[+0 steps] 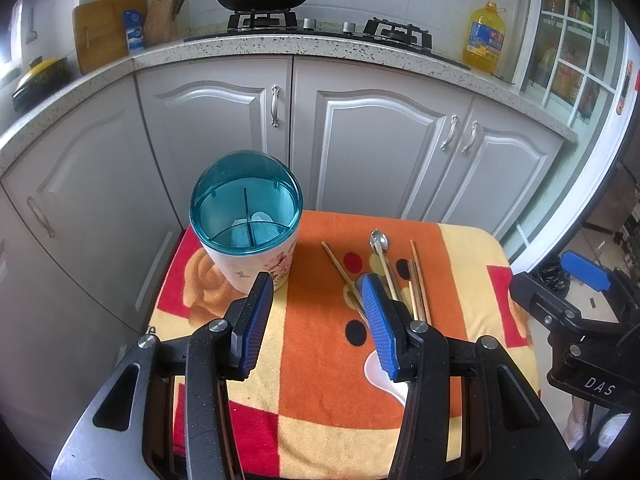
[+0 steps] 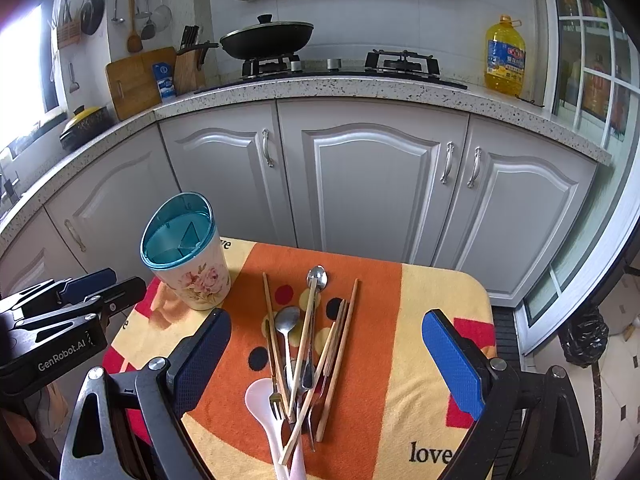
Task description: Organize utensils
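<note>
A floral utensil holder (image 1: 248, 236) with a teal divided top stands at the table's back left; it also shows in the right wrist view (image 2: 188, 268). A pile of wooden chopsticks (image 2: 312, 356), metal spoons (image 2: 316, 280), a fork (image 2: 276, 400) and a white plastic spoon (image 2: 264, 404) lies mid-table. In the left wrist view the chopsticks (image 1: 418, 280) and a metal spoon (image 1: 379, 242) show. My left gripper (image 1: 316, 324) is open and empty, just in front of the holder. My right gripper (image 2: 328, 360) is open wide and empty, above the pile.
The small table is covered by an orange, yellow and red towel (image 2: 400, 340). Grey kitchen cabinets (image 2: 360, 184) stand behind it, under a speckled counter with a wok (image 2: 268, 36) and an oil bottle (image 2: 505, 56). A black rubbish bag (image 2: 584, 340) sits on the floor at right.
</note>
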